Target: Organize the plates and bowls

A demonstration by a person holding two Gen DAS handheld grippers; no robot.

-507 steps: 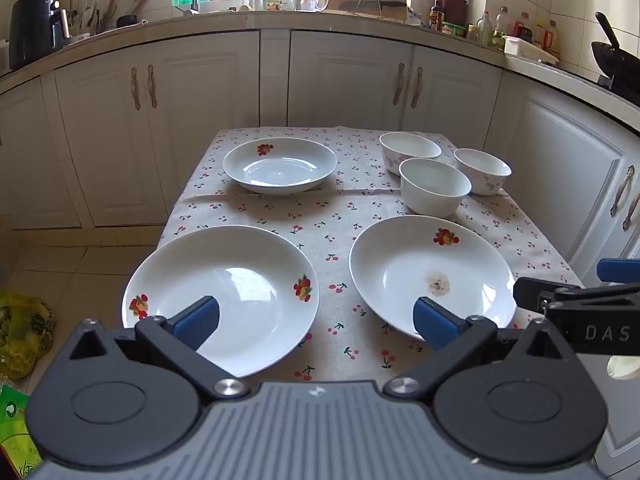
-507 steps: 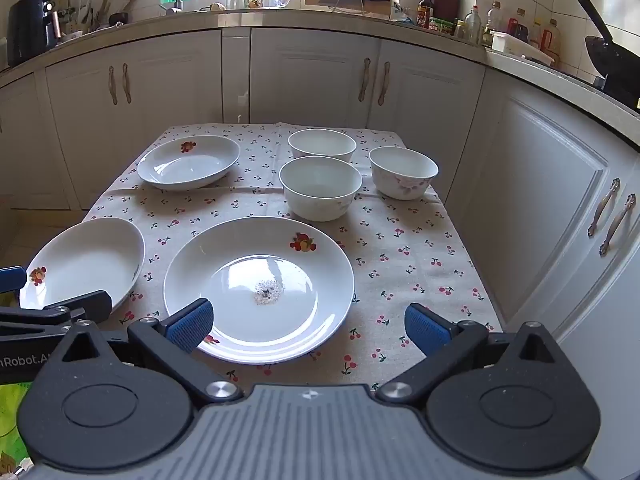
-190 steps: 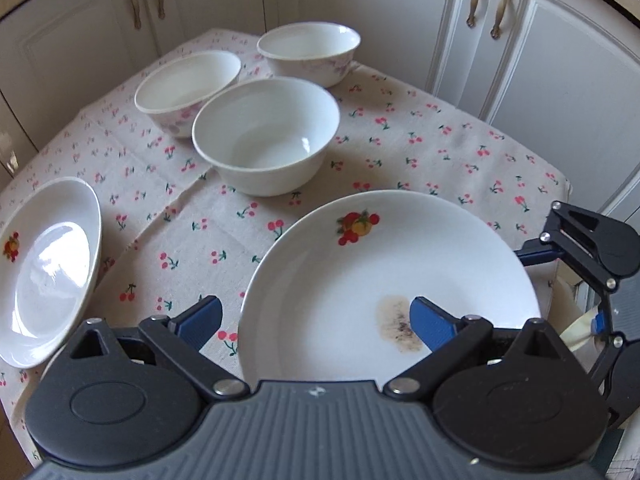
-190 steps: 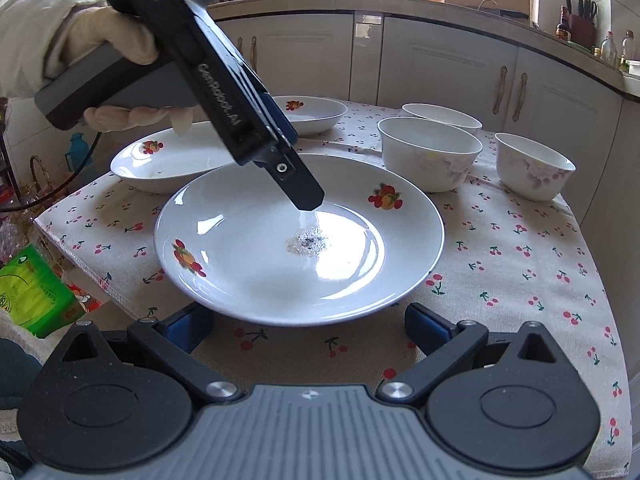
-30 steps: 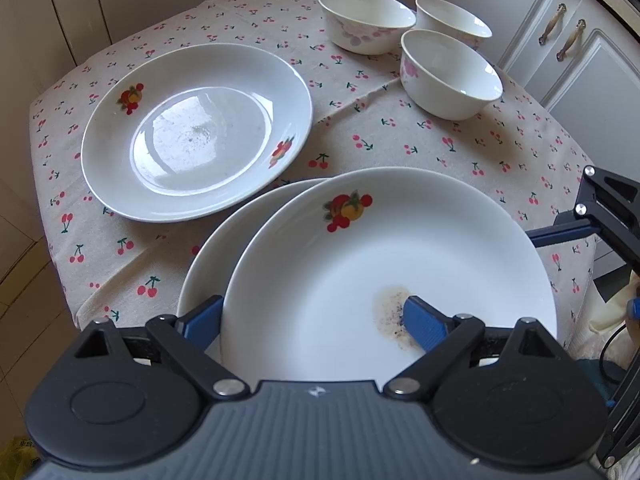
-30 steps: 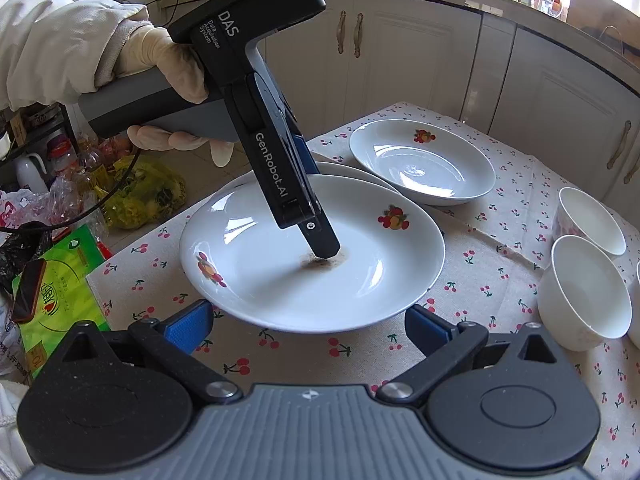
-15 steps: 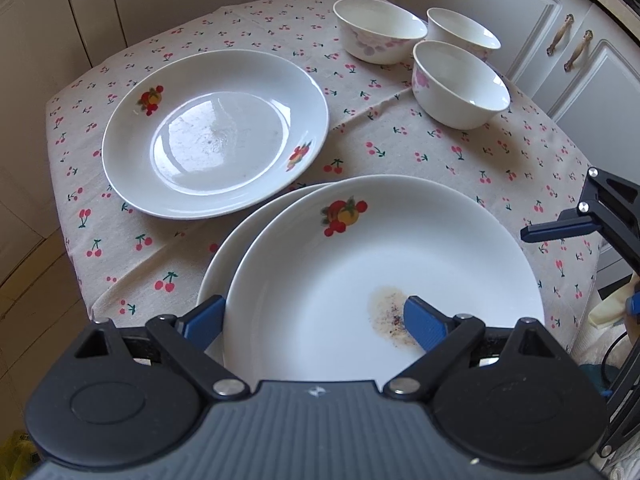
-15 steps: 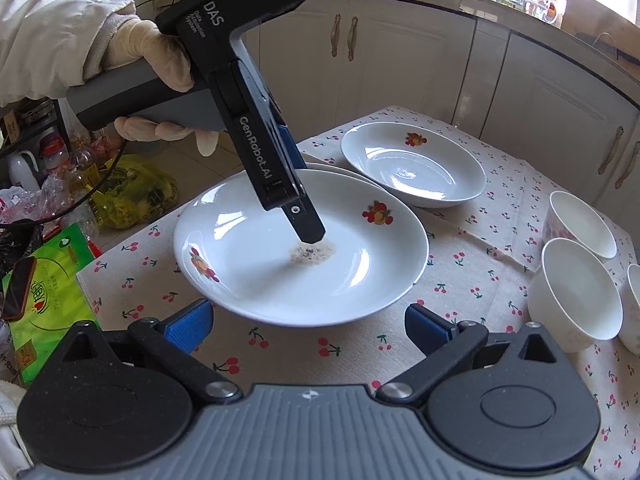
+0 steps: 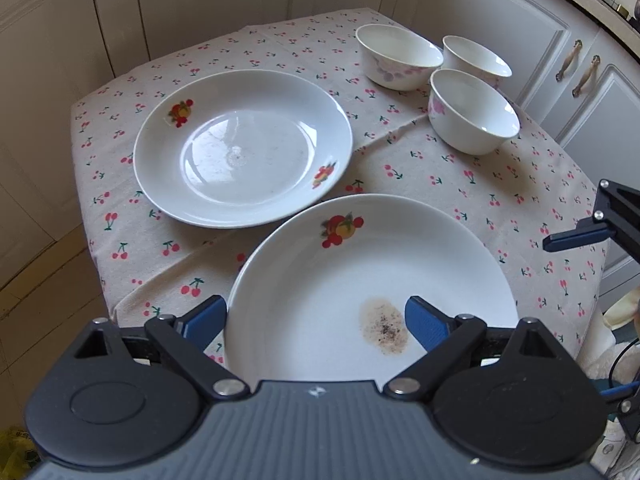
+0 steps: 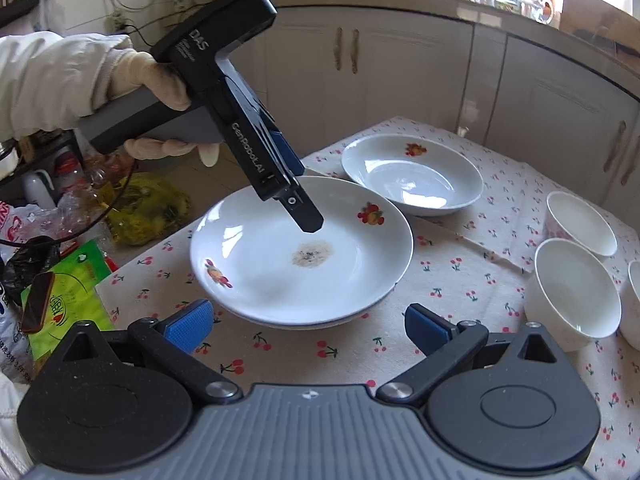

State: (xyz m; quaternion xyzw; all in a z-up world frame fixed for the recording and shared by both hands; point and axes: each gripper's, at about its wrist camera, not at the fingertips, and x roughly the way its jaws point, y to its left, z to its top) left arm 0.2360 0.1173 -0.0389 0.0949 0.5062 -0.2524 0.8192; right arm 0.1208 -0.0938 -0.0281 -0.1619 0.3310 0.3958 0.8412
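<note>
A white plate with a brown stain (image 9: pixel 360 264) (image 10: pixel 280 248) lies on top of another plate, whose rim (image 10: pixel 304 325) just shows beneath it. My left gripper (image 9: pixel 314 318) (image 10: pixel 300 192) hovers over this stack with its jaws opening; the pads do not press on the plate. A second fruit-printed plate (image 9: pixel 240 148) (image 10: pixel 412 176) lies behind. Three white bowls (image 9: pixel 400 56) (image 9: pixel 476 56) (image 9: pixel 472 112) are grouped at the far right. My right gripper (image 10: pixel 308 328) stands open just short of the stack's near rim, holding nothing.
The cherry-print tablecloth (image 9: pixel 460 184) covers a small table ringed by white cabinets (image 10: pixel 400 68). Left of the table on the floor lie a yellow bag (image 10: pixel 148 208), a green packet (image 10: pixel 72 292) and a phone (image 10: pixel 38 300). A gloved hand (image 10: pixel 156 80) holds the left gripper.
The left gripper has lifted off the stained plate and its jaws have spread. The plate now sits squarely on the lower plate, which no longer sticks out at the left.
</note>
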